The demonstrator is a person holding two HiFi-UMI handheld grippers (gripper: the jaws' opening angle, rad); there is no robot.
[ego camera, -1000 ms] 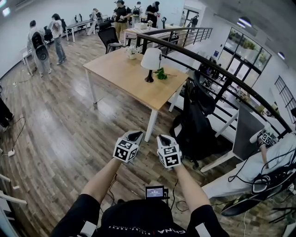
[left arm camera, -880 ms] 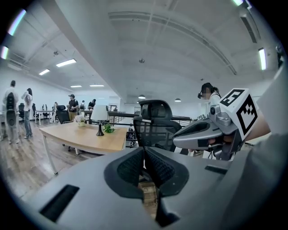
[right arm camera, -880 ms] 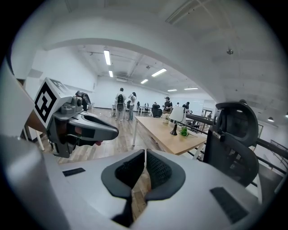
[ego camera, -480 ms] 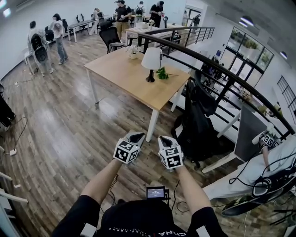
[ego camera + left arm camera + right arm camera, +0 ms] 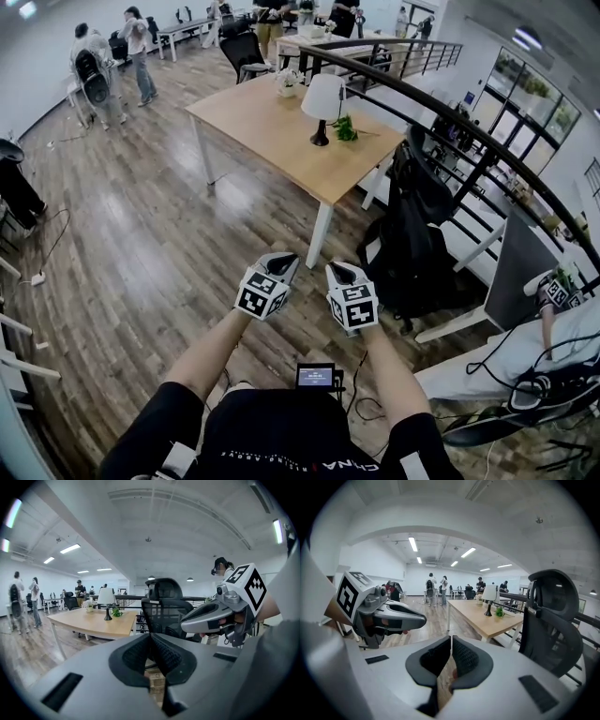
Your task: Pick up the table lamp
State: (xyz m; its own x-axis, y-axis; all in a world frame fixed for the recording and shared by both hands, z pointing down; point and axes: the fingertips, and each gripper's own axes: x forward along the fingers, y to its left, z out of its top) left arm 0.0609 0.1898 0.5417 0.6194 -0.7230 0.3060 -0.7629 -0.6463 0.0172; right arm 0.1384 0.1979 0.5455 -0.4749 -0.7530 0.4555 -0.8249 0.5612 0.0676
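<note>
Left gripper and right gripper edged forward toward counter. Table lamp stands upright well ahead, right gripper slightly nearer. Both pairs of fingers closed, empty.

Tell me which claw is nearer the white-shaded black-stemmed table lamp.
Right, but barely. The right claw and left claw sit side by side, far short of the white-shaded table lamp on the light wooden table; the lamp stands slightly more in line with the right one.
</note>
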